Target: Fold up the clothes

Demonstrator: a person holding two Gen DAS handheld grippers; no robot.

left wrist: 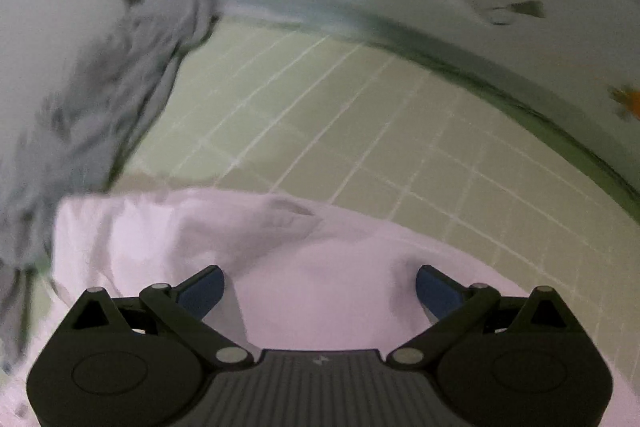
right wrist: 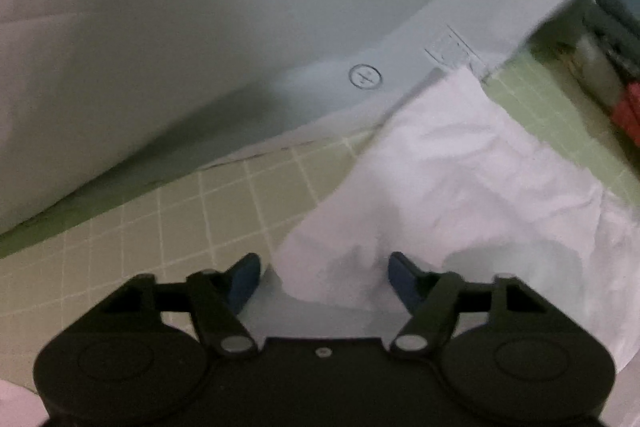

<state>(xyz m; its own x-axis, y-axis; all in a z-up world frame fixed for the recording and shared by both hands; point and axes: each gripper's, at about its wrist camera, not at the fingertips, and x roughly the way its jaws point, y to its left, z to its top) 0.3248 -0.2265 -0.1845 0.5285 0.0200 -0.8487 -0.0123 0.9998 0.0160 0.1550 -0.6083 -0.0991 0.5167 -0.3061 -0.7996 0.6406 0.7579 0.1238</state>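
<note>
A white garment (left wrist: 280,247) lies on the green gridded mat (left wrist: 340,115). My left gripper (left wrist: 320,287) is open just above the cloth, its blue pads (left wrist: 204,289) spread wide with cloth lying between them. In the right wrist view the same white garment (right wrist: 460,167) stretches away toward the far right, wrinkled. My right gripper (right wrist: 324,279) is open over the near edge of the garment, blue pads (right wrist: 244,279) apart on either side of the cloth's corner. A crumpled grey garment (left wrist: 104,99) lies at the left in the left wrist view.
A pale wall or panel (right wrist: 200,27) rises behind the mat (right wrist: 160,227), with a small round mark (right wrist: 365,76). Dark, teal and red items (right wrist: 616,59) sit at the far right edge. An orange spot (left wrist: 626,101) shows on the right in the left wrist view.
</note>
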